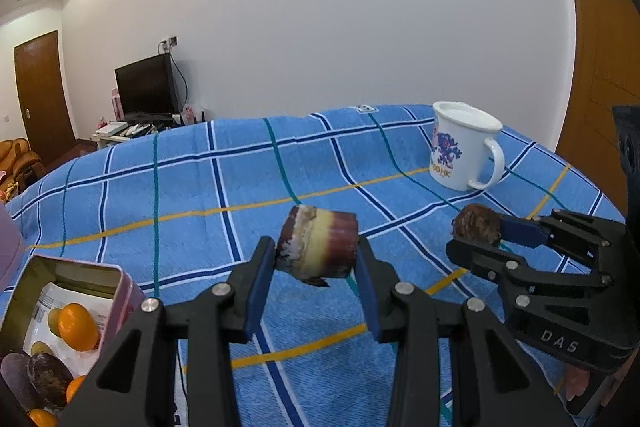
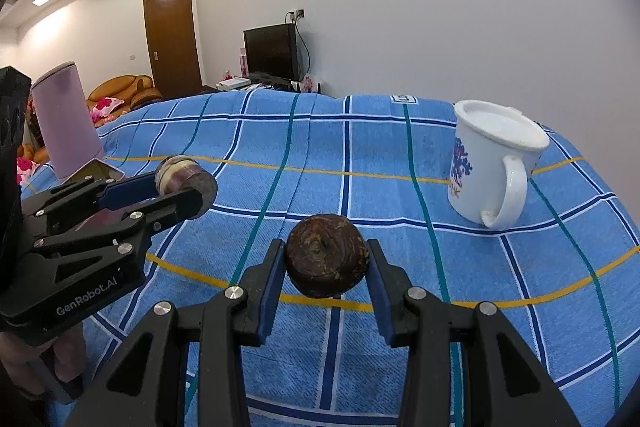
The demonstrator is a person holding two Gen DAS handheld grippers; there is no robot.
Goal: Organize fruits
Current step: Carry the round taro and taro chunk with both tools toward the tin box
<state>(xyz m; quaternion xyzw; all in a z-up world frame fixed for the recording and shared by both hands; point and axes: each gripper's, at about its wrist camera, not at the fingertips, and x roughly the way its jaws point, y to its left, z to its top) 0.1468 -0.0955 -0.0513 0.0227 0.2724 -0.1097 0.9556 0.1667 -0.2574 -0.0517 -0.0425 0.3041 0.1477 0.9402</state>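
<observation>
My left gripper [image 1: 316, 259] is shut on a short purple-and-yellow sugarcane piece [image 1: 318, 245], held above the blue checked cloth [image 1: 200, 195]. It also shows in the right wrist view [image 2: 186, 183]. My right gripper [image 2: 326, 267] is shut on a round dark brown water chestnut [image 2: 326, 261], held above the cloth; it shows in the left wrist view too [image 1: 478, 225]. An open pink tin box [image 1: 68, 311] at the lower left holds oranges [image 1: 78, 327] and dark brown fruits [image 1: 48, 373].
A white lidded mug [image 1: 464, 145] with a blue print stands at the back right of the cloth; it also shows in the right wrist view [image 2: 494, 163]. The tin's pink lid [image 2: 66, 123] stands upright at the left. A TV and a door are far behind.
</observation>
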